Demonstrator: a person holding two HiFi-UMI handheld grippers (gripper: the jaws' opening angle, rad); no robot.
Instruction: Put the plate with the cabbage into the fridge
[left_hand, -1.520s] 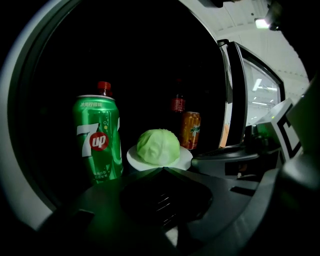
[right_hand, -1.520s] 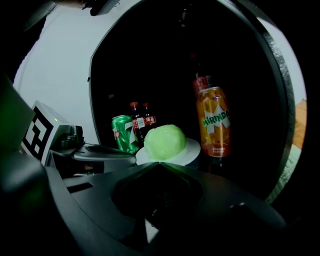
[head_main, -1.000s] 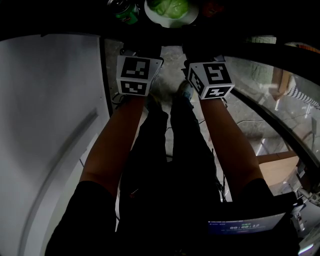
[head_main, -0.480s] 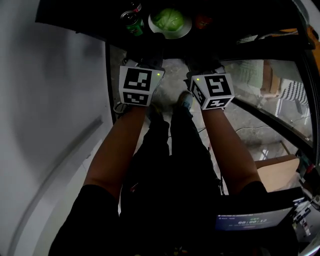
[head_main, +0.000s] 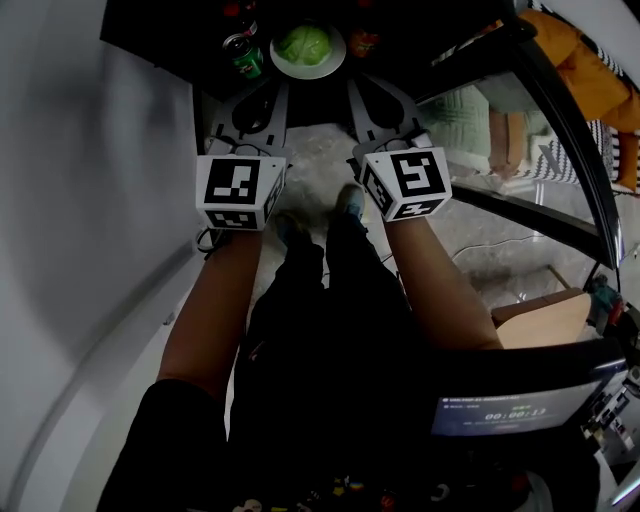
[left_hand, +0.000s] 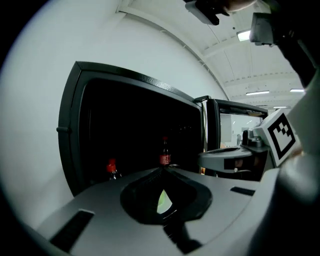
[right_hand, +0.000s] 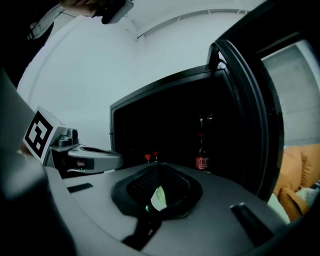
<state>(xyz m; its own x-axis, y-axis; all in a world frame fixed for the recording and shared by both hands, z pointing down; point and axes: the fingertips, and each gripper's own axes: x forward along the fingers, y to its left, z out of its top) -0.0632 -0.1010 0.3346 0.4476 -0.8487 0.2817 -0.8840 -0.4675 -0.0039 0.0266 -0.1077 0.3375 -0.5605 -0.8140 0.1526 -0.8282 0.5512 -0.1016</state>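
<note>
A white plate (head_main: 308, 52) carrying a green cabbage (head_main: 303, 43) rests on a dark shelf inside the open fridge (head_main: 420, 45), at the top of the head view. My left gripper (head_main: 280, 90) and right gripper (head_main: 355, 83) hang side by side just short of the shelf edge, apart from the plate. Both are shut with nothing held. In the left gripper view the left gripper (left_hand: 162, 170) faces the dark fridge interior. A sliver of cabbage (right_hand: 159, 197) shows through the gap behind the right gripper (right_hand: 157, 165) tips.
A green can (head_main: 245, 56) stands left of the plate and something red (head_main: 365, 42) to its right. Red-labelled bottles (left_hand: 165, 155) (right_hand: 201, 157) stand deeper inside. The white fridge side (head_main: 90, 200) runs along the left, the glass door (right_hand: 250, 115) hangs open at right. Below are the person's legs and feet.
The head view has tilted, so more of the fridge interior shows and the plate sits lower in frame. Both grippers stay shut and empty; the left one has drifted left.
</note>
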